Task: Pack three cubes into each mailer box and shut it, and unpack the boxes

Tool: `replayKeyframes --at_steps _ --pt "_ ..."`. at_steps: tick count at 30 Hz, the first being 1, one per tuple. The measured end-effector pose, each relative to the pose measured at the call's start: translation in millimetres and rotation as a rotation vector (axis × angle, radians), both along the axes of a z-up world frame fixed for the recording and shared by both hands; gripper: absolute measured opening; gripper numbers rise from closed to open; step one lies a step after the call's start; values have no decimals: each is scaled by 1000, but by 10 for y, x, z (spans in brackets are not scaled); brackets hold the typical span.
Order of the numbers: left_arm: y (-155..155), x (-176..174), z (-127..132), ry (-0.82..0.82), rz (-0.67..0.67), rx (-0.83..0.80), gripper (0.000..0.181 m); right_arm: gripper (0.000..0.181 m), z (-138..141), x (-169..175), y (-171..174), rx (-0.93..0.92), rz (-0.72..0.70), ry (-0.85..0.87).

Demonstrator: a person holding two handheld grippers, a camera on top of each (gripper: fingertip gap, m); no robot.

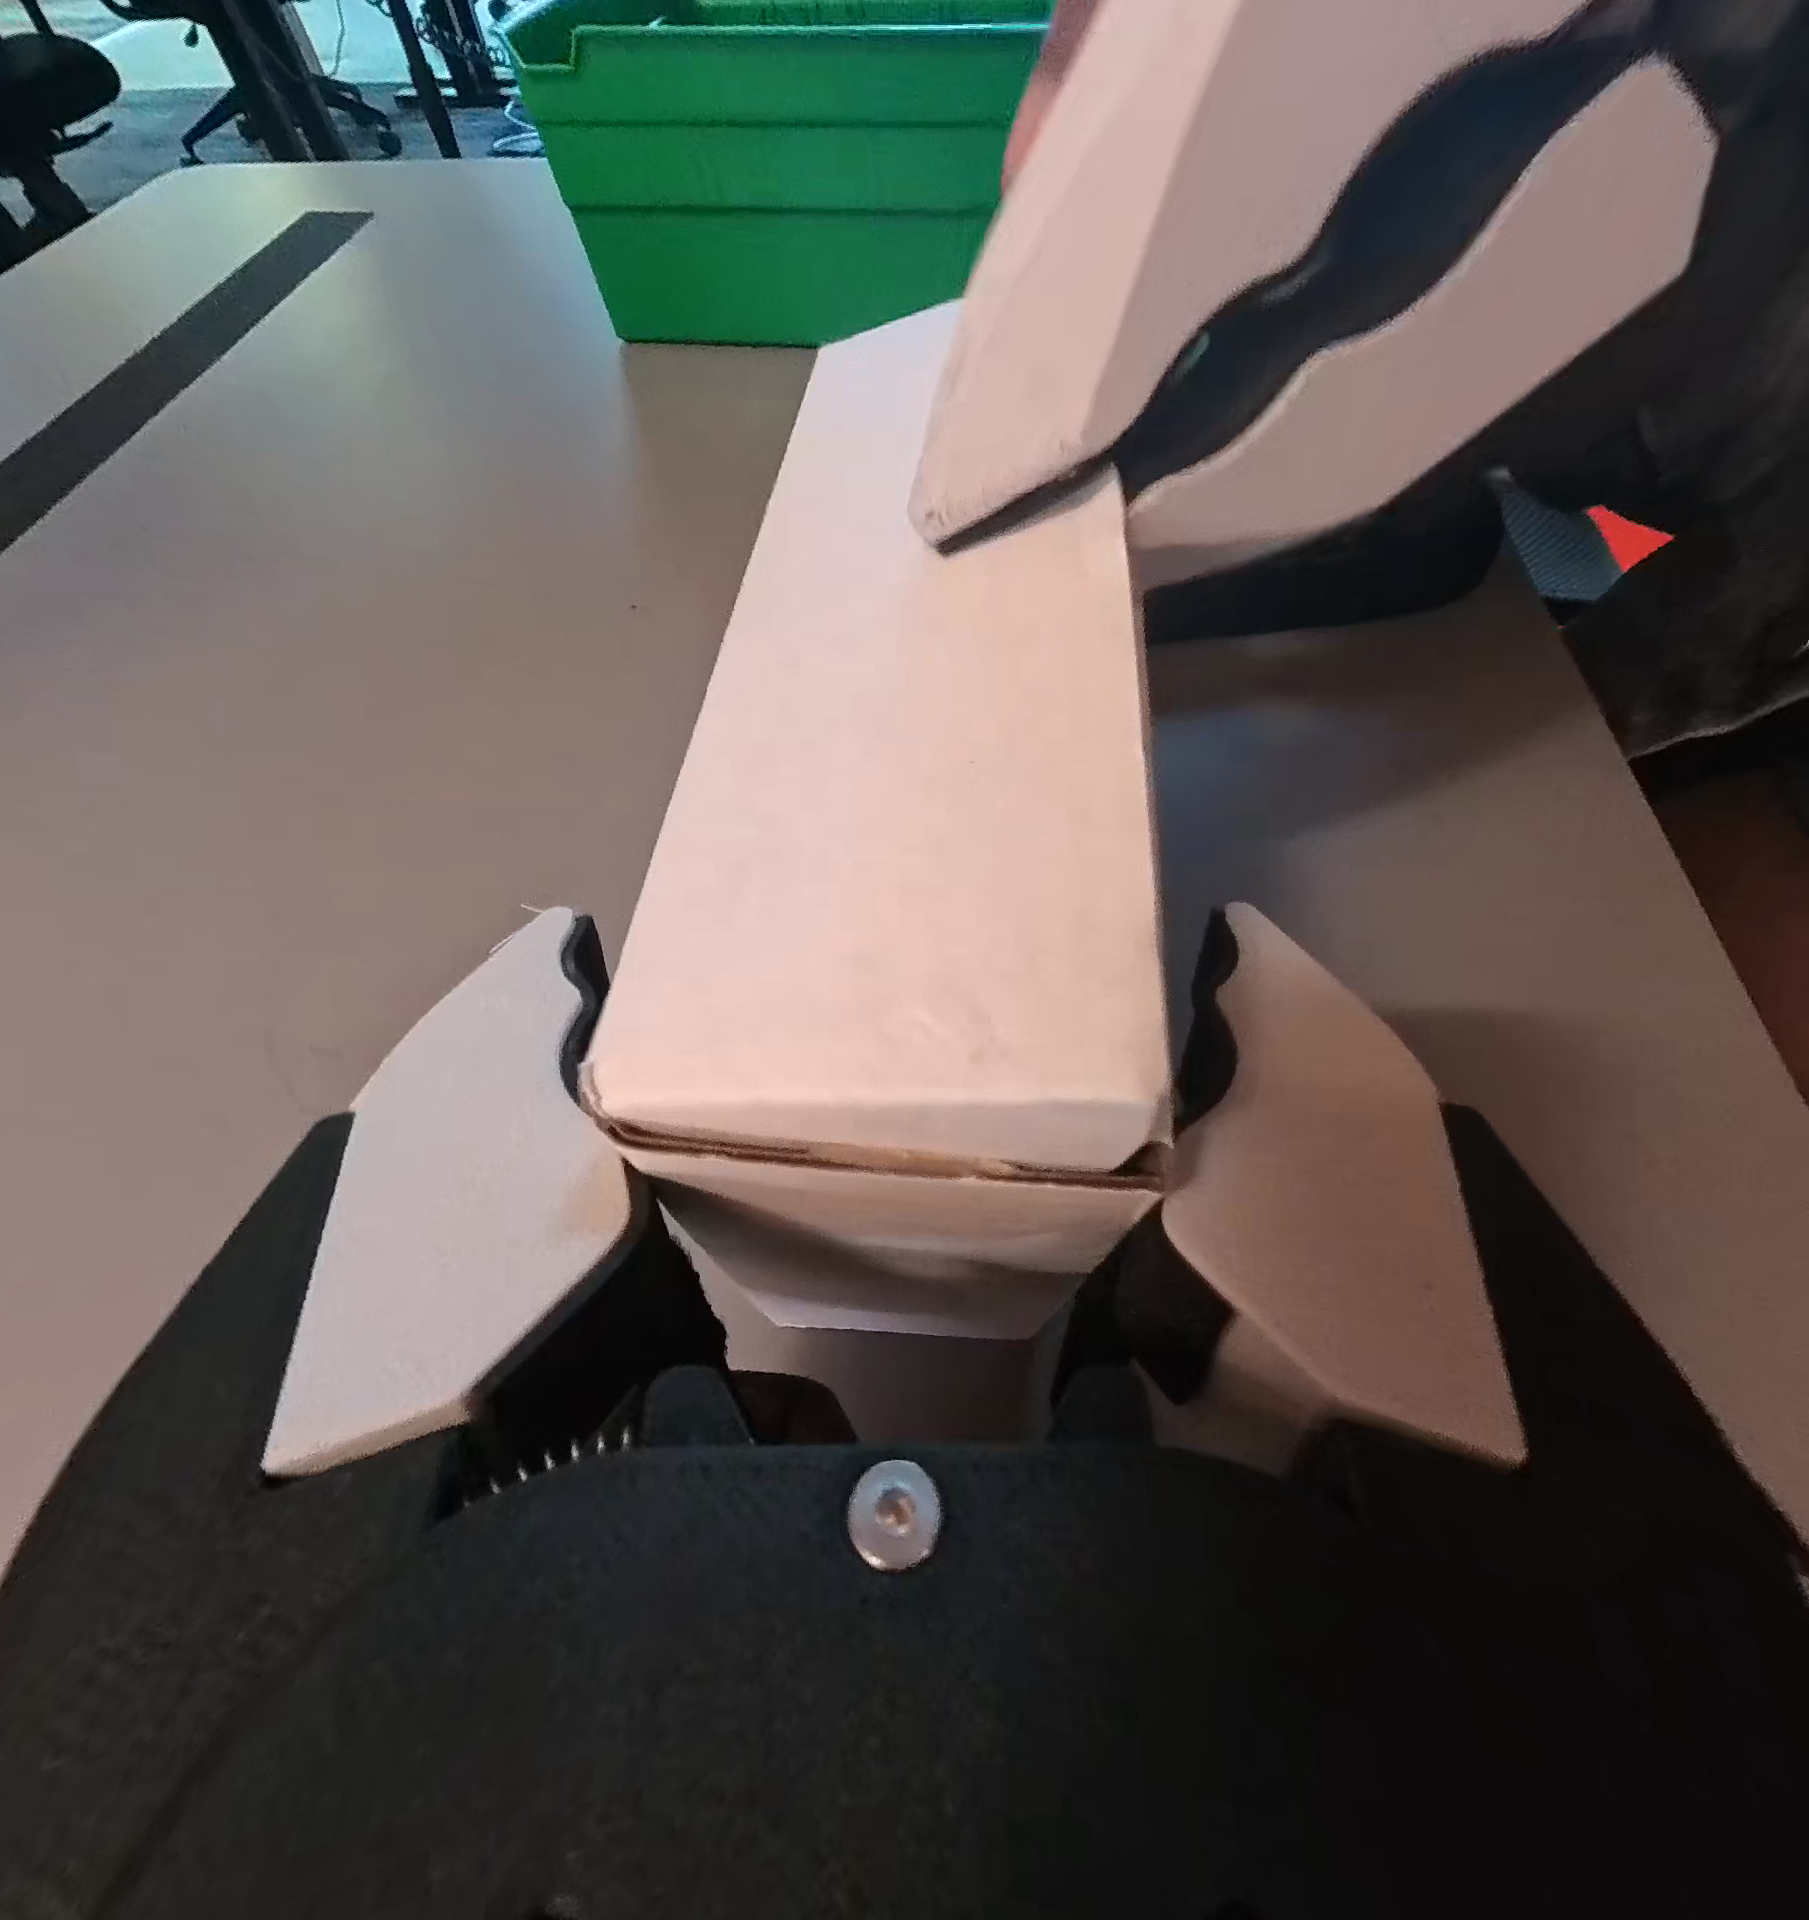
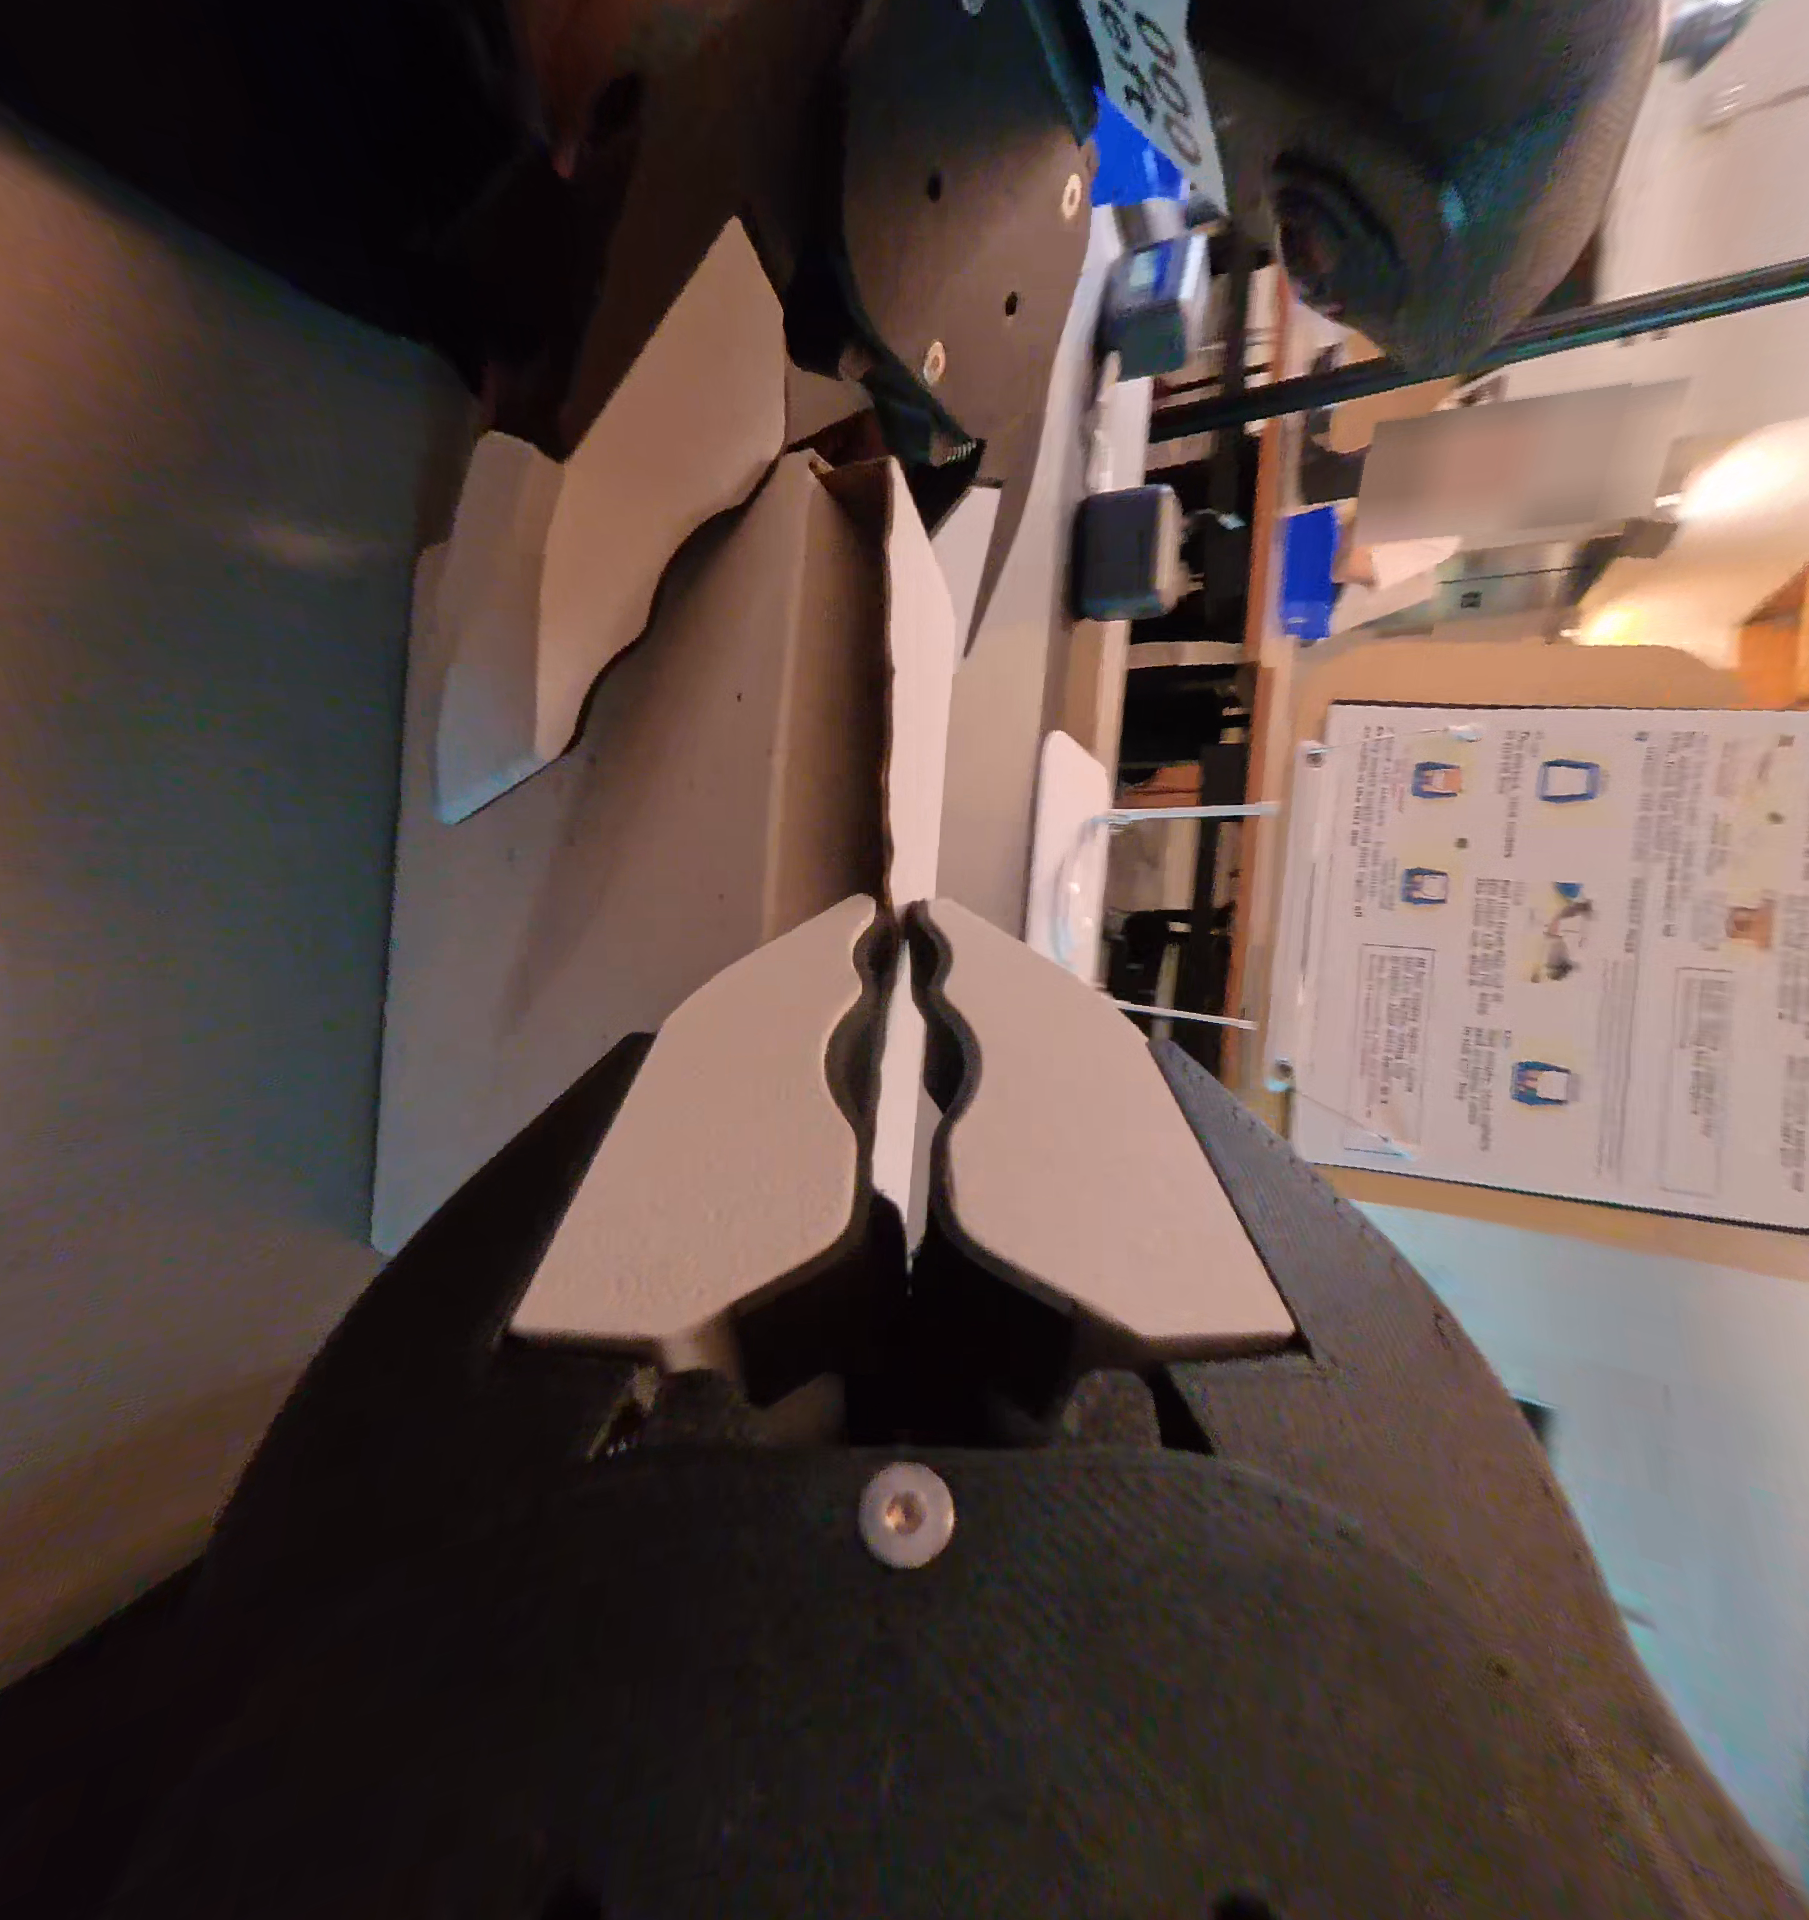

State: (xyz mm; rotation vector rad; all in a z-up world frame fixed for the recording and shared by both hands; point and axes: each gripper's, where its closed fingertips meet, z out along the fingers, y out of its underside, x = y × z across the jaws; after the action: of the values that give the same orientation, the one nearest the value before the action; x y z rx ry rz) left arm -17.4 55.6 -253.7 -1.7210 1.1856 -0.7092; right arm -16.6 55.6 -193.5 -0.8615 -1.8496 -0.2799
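My left gripper (image 1: 884, 1023), level and low over the table (image 1: 308, 623), clamps the near end of the white mailer box (image 1: 910, 779). My right gripper (image 2: 900, 1023), rolled sideways, pinches the box's flap (image 2: 921, 675) near the green bin (image 1: 775, 208).

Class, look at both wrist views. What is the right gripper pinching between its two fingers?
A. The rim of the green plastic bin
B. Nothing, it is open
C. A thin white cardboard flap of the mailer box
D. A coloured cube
C: in the right wrist view the right gripper has its jaws closed on a thin white cardboard flap of the long white cardboard mailer box, which the left gripper clamps by its sides.
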Motion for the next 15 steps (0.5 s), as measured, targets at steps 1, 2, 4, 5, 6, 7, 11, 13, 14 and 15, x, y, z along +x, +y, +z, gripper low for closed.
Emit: replayKeyframes --at_steps 1,2,4,5,6,7,11,13,14,15 --pt "-2 -2 -3 2 0 -2 108 3 39 -6 21 -55 -5 2" --pt "-5 -3 -8 7 0 -3 108 3 88 -14 47 -120 -5 4" --pt "-3 -6 -11 11 3 -4 108 2 126 -30 95 -325 -7 -10" --pt "-1 -9 -12 11 6 -7 107 2 143 -41 131 -415 -3 -23" --pt "3 -12 -13 10 8 -11 107 2 152 -52 162 -512 3 -39" --pt "3 -11 -14 11 8 -12 107 2 166 -63 194 -608 10 -60" --pt "2 -14 -13 11 9 -11 107 5 183 -112 350 -922 86 -169" --pt "3 -17 -12 10 10 -11 107 7 163 -137 407 -1080 144 -211" --pt "2 -16 -12 11 9 -11 107 6 156 -140 411 -1187 170 -228" --pt "2 -14 -13 13 8 -10 108 5 143 -138 423 -1297 179 -242"
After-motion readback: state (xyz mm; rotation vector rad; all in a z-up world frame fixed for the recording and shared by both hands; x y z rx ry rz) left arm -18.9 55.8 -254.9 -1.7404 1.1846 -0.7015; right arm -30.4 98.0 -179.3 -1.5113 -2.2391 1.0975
